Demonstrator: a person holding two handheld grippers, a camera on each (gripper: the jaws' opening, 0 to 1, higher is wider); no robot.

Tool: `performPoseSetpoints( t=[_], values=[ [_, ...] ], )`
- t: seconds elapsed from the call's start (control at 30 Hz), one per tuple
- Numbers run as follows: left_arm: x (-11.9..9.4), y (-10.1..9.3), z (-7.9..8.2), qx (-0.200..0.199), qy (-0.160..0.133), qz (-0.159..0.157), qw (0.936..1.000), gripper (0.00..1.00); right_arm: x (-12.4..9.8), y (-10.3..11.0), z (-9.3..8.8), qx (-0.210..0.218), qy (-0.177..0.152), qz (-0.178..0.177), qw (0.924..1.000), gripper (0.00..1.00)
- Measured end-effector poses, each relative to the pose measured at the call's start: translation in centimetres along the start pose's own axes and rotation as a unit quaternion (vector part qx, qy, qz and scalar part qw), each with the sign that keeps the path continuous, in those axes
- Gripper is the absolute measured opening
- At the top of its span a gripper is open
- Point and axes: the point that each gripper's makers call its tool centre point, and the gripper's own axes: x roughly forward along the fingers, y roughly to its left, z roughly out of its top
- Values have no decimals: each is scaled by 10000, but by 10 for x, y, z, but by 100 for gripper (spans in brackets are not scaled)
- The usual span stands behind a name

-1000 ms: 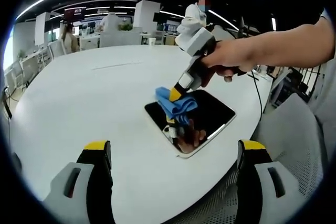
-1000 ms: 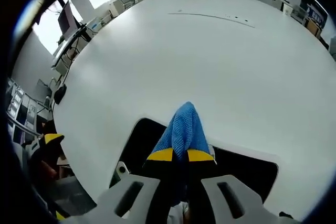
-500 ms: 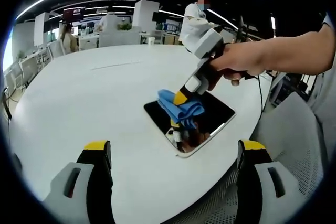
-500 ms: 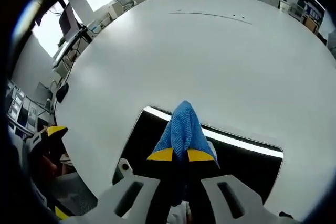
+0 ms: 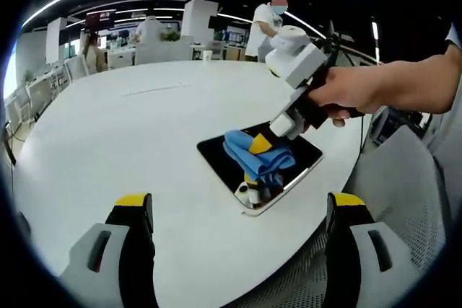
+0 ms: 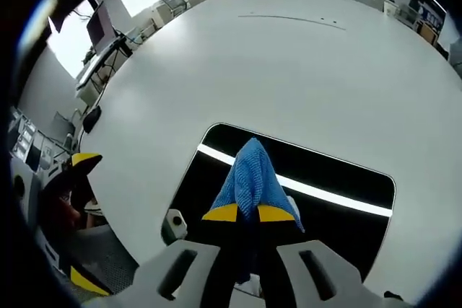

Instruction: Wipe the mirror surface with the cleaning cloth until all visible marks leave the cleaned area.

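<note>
One mirror point(image 6: 339, 192), one blue cloth point(image 6: 253, 178) clamped in right tool point(image 6: 249, 214), seemingly touching glass

The cloth point(image 5: 257, 154) lies on the mirror point(image 5: 303, 154) — itself near the table's point(image 5: 108, 142) edge.

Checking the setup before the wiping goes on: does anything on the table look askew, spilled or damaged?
Nothing stands out. The mirror lies flat on the white table, near its edge, with no crack or spill showing. The right tool is shut on the blue cloth, which rests on the glass. The left tool is open.
</note>
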Motion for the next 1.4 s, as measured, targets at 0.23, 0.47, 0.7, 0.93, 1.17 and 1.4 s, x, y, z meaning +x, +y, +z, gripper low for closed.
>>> performPoseSetpoints(
  t=[0.23, 0.47, 0.7, 0.93, 1.17, 1.4],
  values=[
    [0, -1, 0, 36, 15, -4, 10000, 99, -4, 6, -10, 6, -9, 53, 10000, 2],
    [-1, -1, -1, 61, 44, -9, 10000, 98, -7, 12, -19, -56, -24, 69, 10000, 2],
    [-1, -1, -1, 65, 57, -12, 10000, 98, -9, 14, -24, -8, -63, 106, 9999, 2],
    [0, 0, -2, 66, 65, -5, 10000, 98, -11, 18, -30, 42, -83, 136, 9999, 2],
    [-1, 0, -2, 66, 69, 3, 10000, 97, -13, 23, -36, 43, -92, 170, 9998, 2],
    [0, 0, -2, 66, 85, 11, 9999, 97, -15, 25, -40, 83, -111, 199, 9997, 2]
  ],
)
